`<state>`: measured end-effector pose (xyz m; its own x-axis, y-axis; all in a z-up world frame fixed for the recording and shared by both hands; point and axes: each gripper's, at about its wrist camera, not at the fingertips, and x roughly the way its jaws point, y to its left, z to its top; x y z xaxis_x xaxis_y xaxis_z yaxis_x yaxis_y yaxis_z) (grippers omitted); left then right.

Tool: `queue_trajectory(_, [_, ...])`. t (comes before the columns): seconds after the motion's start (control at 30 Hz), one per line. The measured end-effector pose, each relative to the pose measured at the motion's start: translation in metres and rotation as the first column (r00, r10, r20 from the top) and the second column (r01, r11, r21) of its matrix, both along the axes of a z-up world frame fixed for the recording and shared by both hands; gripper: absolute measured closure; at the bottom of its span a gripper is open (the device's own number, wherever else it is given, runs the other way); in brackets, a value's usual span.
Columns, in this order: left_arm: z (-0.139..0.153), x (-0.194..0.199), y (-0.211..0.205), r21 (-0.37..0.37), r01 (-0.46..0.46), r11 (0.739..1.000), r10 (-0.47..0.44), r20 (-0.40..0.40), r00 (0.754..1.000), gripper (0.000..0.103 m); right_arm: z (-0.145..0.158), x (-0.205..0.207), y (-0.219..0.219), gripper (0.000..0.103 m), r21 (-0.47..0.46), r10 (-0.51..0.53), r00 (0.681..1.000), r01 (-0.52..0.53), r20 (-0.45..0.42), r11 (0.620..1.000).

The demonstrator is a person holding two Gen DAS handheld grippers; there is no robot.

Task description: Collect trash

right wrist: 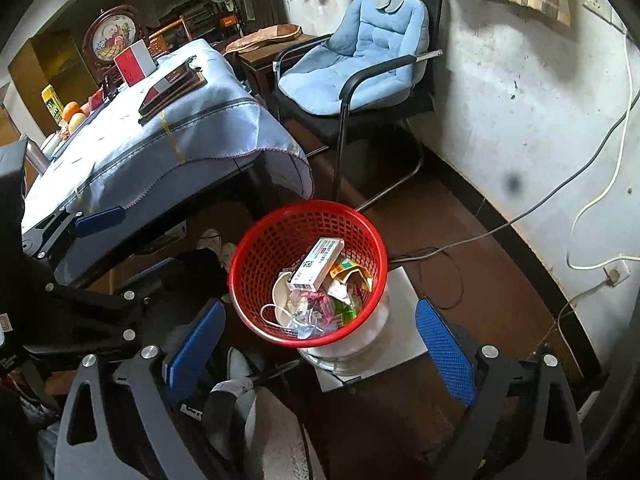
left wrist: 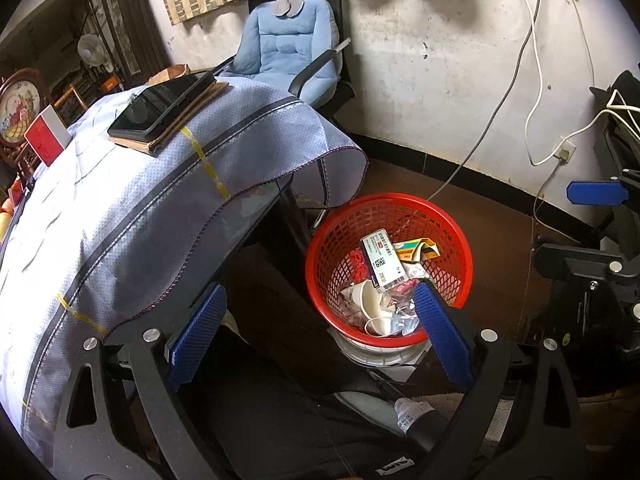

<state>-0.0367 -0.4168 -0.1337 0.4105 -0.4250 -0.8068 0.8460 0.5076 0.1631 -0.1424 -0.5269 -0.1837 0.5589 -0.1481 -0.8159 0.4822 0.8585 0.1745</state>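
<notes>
A: Both pairs of tongs spread wide and empty. Left tongs (left wrist: pixel 320 332) poised over the near rim of the red mesh basket (left wrist: pixel 452 240); right tongs (right wrist: pixel 320 344) poised above the same basket (right wrist: pixel 256 240) from the other side.

B: And the trash?

A: Down inside the basket: a flat white carton with a printed code (left wrist: pixel 380 260), paper cups (left wrist: pixel 370 300), crumpled clear film, yellow and green wrappers (left wrist: pixel 416 250). Basket set on a white round stand, on the floor just beside the worktop (left wrist: pixel 120 208).

B: Step in hand?

A: Most likely just after a drop, or close to the end of collecting. No loose scraps visible on the worktop's blue woven cloth; only a dark tablet (left wrist: pixel 164 104) on a brown folder and a red-and-white card (left wrist: pixel 48 140), neither looking like waste.

B: Next move?

A: Probably a scan for leftovers. Far end of the worktop partly hidden, so impossible to rule any out. Light, crushable stuff if found: gentle pinch, short carry over the rigid plastic rim, then release.
</notes>
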Motion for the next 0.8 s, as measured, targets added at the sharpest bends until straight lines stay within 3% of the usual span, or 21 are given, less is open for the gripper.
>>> queue_trajectory(0.8, [0.0023,-0.0005,0.0018,-0.005,-0.008,1.0,0.008,0.014,1.0,0.012,0.0004,0.0012,0.0022,0.009,0.007,0.007,1.0,-0.007,-0.005,1.0])
